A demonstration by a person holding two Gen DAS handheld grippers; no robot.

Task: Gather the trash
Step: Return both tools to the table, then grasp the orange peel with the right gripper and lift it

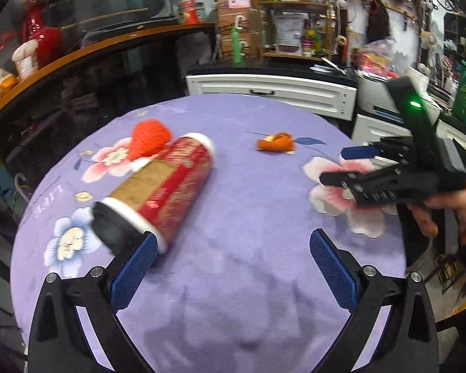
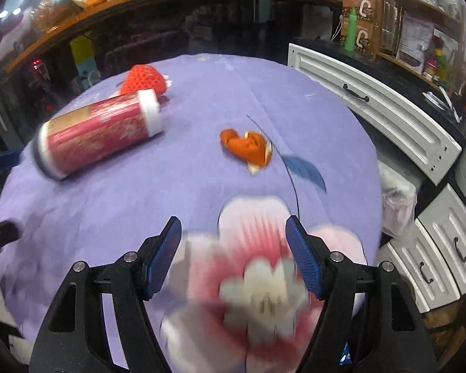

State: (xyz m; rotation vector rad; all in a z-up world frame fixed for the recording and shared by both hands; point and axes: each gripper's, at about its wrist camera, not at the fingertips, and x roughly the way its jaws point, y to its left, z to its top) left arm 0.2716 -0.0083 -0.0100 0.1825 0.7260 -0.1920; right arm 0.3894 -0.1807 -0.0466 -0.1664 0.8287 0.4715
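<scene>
Sideways, red-gold canister (image 1: 158, 186) lies beside orange peel (image 2: 247, 149).

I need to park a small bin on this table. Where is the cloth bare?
Bare cloth lies between the red canister and the orange peel, and ahead of the left gripper. The far left is crowded: the red foam net sits against the canister.

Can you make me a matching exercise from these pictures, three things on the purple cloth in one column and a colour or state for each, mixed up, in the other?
Things:
1. canister
2. foam net
3. peel

Descriptions:
A. orange, curled, lying alone near a printed blue leaf
B. red and gold, lying on its side
C. red mesh, just behind the canister's white end

Pairs: 1-B, 2-C, 3-A
</scene>
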